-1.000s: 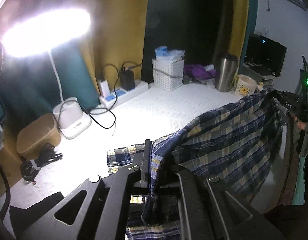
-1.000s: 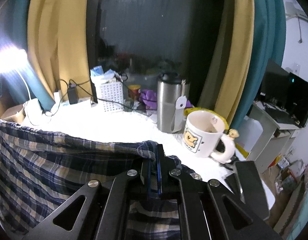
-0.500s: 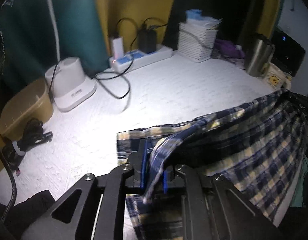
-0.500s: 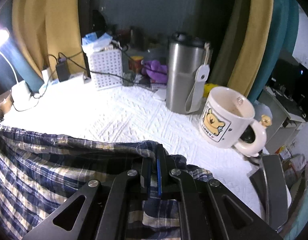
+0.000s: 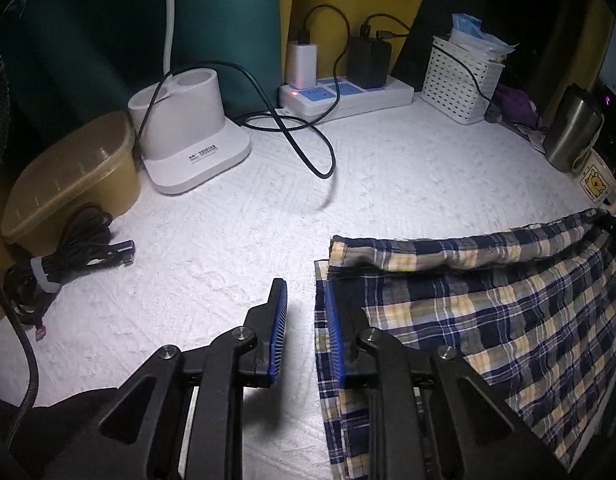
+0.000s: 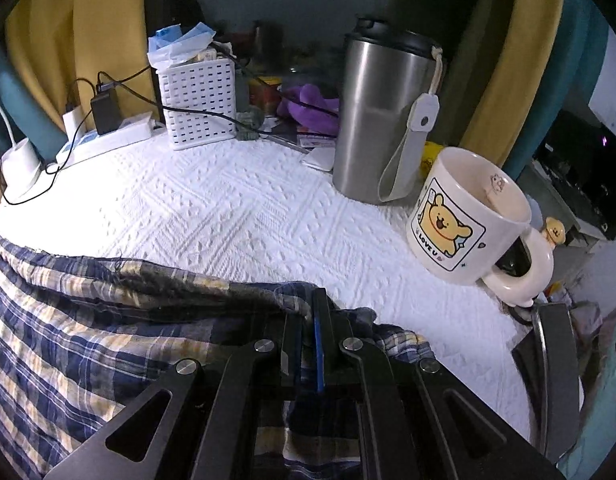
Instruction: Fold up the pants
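The blue, yellow and white plaid pants (image 5: pixel 468 312) lie folded over on the white textured table cover (image 5: pixel 228 240), top edge roughly straight. My left gripper (image 5: pixel 304 292) hovers low at their left edge. Its jaws are opening and nothing is between them; the cloth lies just right of the right finger (image 5: pixel 332 320). In the right wrist view the pants (image 6: pixel 88 320) stretch away to the left. My right gripper (image 6: pixel 308 308) is shut on their bunched corner, low over the table.
At the back stand a white lamp base (image 5: pixel 188 148), a power strip with chargers (image 5: pixel 348 96) and a white basket (image 5: pixel 460 80). A steel tumbler (image 6: pixel 380 120) and a bear mug (image 6: pixel 464 224) are close to the right gripper. A brown container (image 5: pixel 72 184) and a cable bundle (image 5: pixel 68 252) are at left.
The left gripper has let go of the pants edge and its jaws have parted; the lifted cloth has come down onto the table. Both grippers have sunk lower. The right keeps its hold.
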Motion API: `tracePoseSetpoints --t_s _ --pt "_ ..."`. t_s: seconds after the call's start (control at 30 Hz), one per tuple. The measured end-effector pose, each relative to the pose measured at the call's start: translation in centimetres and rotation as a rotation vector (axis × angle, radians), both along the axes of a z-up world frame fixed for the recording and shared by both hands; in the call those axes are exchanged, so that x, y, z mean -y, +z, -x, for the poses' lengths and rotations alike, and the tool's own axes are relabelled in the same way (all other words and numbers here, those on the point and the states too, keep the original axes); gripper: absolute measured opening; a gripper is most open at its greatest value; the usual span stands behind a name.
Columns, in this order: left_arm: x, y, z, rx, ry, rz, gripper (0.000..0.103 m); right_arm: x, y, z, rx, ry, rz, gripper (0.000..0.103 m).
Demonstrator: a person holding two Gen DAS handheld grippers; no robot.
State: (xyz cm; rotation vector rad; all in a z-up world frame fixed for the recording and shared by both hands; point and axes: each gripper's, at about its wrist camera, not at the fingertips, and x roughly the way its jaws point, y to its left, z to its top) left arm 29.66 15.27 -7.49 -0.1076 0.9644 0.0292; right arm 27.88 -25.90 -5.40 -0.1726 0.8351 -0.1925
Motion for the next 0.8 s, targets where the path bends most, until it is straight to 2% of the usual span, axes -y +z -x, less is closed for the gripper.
tracePoseSetpoints --t_s 0.03,0.1,0.13,0.17,0.2,0.27,0.43,0.53,0.67,0.73,0.77,0.8 --pt "-0.1 0.0 0.1 0.0 -0.003 0.014 0.02 -0.1 0.0 0.0 -0.001 0.0 0.006 0.005" --pt "-0.1 -0.1 0.4 -0.001 -0.014 0.054 0.035 -0.3 0.2 0.1 -0.005 0.002 0.02 0.008" --pt "-0.1 -0.2 0.5 -0.001 -0.02 0.073 0.038 -0.4 0.3 0.1 -0.003 0.002 0.025 0.01" --pt "0.0 -0.2 0.6 0.003 -0.026 0.088 0.04 -0.4 0.5 0.3 0.003 0.002 0.031 0.023" --pt "0.1 -0.3 0.7 0.007 -0.034 0.098 0.04 -0.5 0.7 0.4 0.008 0.0 0.036 0.056" --pt "0.4 -0.3 0.5 0.015 -0.046 0.1 0.04 -0.4 1.2 0.7 0.019 -0.003 0.039 0.103" --pt "0.5 -0.9 -0.9 0.005 -0.037 0.087 0.04 -0.5 2.0 1.5 0.033 0.001 0.056 0.103" --pt "0.5 -0.6 -1.1 0.035 -0.04 0.101 0.04 -0.8 2.0 2.0 0.029 0.006 0.061 0.103" --pt "1.1 0.1 -1.6 0.087 -0.08 0.074 0.04 -1.9 1.9 2.5 0.025 0.046 0.027 0.103" --pt "1.7 -0.1 -2.0 0.08 -0.095 0.027 0.038 -3.1 1.7 2.2 0.019 0.084 0.012 0.094" --pt "2.1 -0.5 -2.4 0.064 -0.097 -0.026 0.029 -3.9 1.5 1.8 0.009 0.108 0.006 0.087" --pt "2.4 -1.0 -2.7 0.048 -0.1 -0.067 0.026 -4.8 1.2 1.3 -0.007 0.131 0.008 0.087"
